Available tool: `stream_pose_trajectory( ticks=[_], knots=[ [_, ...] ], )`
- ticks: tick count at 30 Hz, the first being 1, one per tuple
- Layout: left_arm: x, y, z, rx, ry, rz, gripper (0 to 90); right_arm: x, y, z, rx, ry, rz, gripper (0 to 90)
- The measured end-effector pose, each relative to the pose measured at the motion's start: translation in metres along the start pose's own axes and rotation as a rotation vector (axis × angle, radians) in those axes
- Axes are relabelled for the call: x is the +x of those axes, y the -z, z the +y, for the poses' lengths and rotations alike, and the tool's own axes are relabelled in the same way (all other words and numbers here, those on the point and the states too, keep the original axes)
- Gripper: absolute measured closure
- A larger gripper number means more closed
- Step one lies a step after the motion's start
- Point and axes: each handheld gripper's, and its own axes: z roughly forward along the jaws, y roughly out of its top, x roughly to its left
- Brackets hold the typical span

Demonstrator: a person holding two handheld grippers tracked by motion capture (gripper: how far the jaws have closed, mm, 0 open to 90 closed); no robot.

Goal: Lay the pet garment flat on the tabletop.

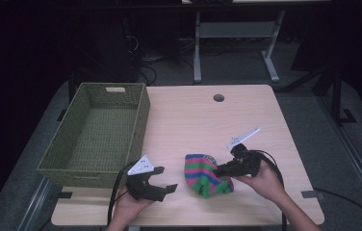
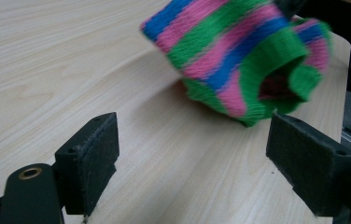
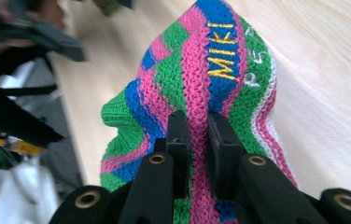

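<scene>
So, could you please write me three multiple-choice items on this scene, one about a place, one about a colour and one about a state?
1. Where does the woven basket sit on the table?
A. on its left side
B. on its right side
C. in the middle

2. What colour are the letters MIKI on the knitted striped piece?
A. white
B. yellow
C. black

3. How do the jaws of the left gripper stand?
A. shut on the knit
B. shut on nothing
C. open

Answers: 1 A, the high view shows it along the left edge. 2 B, the right gripper view shows yellow stitching. 3 C, the left gripper view shows bare table between them.
</scene>
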Motion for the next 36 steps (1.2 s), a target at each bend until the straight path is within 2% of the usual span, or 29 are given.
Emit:
stream_pose_trajectory(
  ticks=[7, 11, 15, 17, 20, 22, 25, 26, 27, 30, 33, 36],
  knots=[
    [-0.001, 0.001, 0.000, -0.004, -0.002, -0.001, 16.9, -0.020, -0.021, 0.002, 0.030, -0.007, -0.005, 77.2],
    [0.000, 0.001, 0.000, -0.006, -0.003, -0.001, 16.9, -0.027, -0.027, -0.003, 0.057, -0.007, -0.044, 72.4],
    [-0.001, 0.000, 0.000, -0.002, -0.004, -0.002, 16.9, -0.030, -0.026, -0.005, 0.043, -0.015, -0.025, 66.7],
    [-0.001, -0.001, 0.000, 0.001, -0.005, -0.005, 16.9, -0.029, -0.022, -0.005, 0.027, -0.007, -0.019, 61.3],
    [-0.001, -0.002, 0.000, 0.005, -0.005, -0.006, 16.9, -0.022, -0.013, -0.004, -0.005, 0.003, -0.013, 58.3],
    [-0.001, -0.002, 0.000, 0.006, -0.005, -0.007, 16.9, -0.016, -0.006, -0.004, -0.016, 0.027, -0.027, 57.1],
    [-0.003, -0.002, 0.001, 0.003, -0.007, -0.008, 16.9, -0.009, 0.002, -0.004, -0.039, 0.048, -0.014, 56.5],
    [-0.003, -0.002, 0.001, 0.003, -0.007, -0.008, 16.9, -0.006, 0.005, -0.004, -0.044, 0.063, -0.022, 56.5],
    [-0.003, -0.002, 0.001, 0.002, -0.007, -0.008, 16.9, -0.003, 0.008, -0.004, -0.049, 0.081, -0.008, 56.7],
    [-0.002, -0.002, 0.001, 0.004, -0.010, -0.007, 16.9, 0.002, 0.011, -0.006, -0.044, 0.099, 0.005, 57.0],
    [-0.002, -0.003, 0.001, 0.001, -0.008, -0.011, 16.9, 0.008, 0.012, -0.011, -0.029, 0.147, 0.007, 57.4],
    [-0.003, -0.004, 0.002, 0.002, -0.003, -0.024, 17.4, 0.010, 0.011, -0.018, -0.019, 0.155, 0.024, 57.7]
  ],
)
